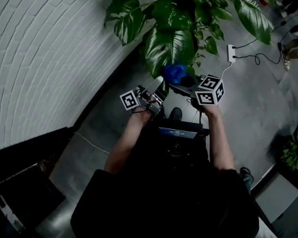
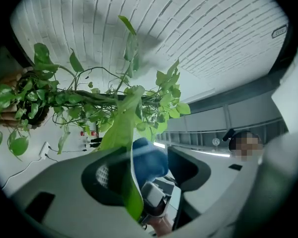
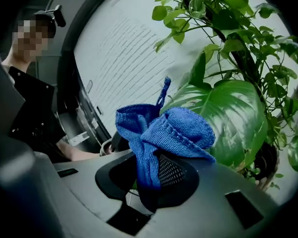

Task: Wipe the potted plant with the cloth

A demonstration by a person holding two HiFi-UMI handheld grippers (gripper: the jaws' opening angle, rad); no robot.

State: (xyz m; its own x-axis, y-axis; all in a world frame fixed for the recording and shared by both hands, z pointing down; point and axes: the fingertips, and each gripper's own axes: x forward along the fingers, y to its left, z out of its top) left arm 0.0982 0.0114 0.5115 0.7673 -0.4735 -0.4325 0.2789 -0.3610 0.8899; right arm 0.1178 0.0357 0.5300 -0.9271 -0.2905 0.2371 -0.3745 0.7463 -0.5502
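Grey floor [image 1: 268,108], white brick wall [image 1: 49,48], potted plant [image 1: 174,38], leaf [image 2: 120,133] passed unclamped between parted left gripper [image 2: 149,170] jaws, cloth [image 3: 164,133] clamped by right gripper [image 3: 151,177].

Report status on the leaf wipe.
Left gripper open, leaf between its fingers. Right gripper shut on blue cloth, cloth right beside that leaf. Nothing blocking.

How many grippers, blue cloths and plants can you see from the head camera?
Grippers: 2, the left gripper and the right gripper
Cloths: 1, the blue cloth
Plants: 2, the big potted plant and a small plant at the right edge
Total: 5
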